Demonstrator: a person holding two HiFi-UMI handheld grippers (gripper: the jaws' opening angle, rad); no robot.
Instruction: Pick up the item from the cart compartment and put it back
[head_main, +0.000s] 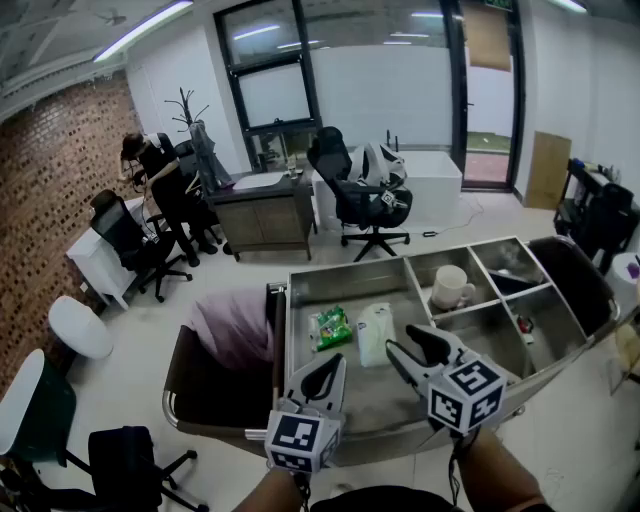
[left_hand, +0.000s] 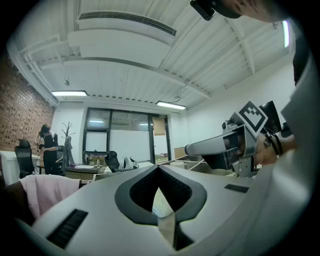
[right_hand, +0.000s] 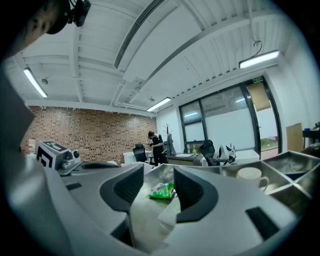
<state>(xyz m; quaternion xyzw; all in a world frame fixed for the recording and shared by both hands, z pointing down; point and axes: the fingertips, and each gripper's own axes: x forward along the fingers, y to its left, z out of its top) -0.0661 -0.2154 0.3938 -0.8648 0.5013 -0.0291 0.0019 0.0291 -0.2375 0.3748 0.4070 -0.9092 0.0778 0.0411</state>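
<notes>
A white soft pack (head_main: 374, 333) and a green snack packet (head_main: 331, 327) lie in the cart's large steel compartment (head_main: 345, 281). My right gripper (head_main: 412, 346) hovers at the white pack's right edge with its jaws apart. In the right gripper view the white pack (right_hand: 150, 220) shows low in the gap of that gripper (right_hand: 158, 171), and the green packet (right_hand: 162, 191) lies beyond it. I cannot tell whether the pads touch the pack. My left gripper (head_main: 334, 362) hangs over the compartment's near edge, tips together and nothing in them (left_hand: 159, 170).
A white mug (head_main: 452, 287) stands in a smaller compartment to the right, with more dividers behind it. A pink cloth (head_main: 235, 325) hangs at the cart's left end. Office chairs, desks and a person stand farther back.
</notes>
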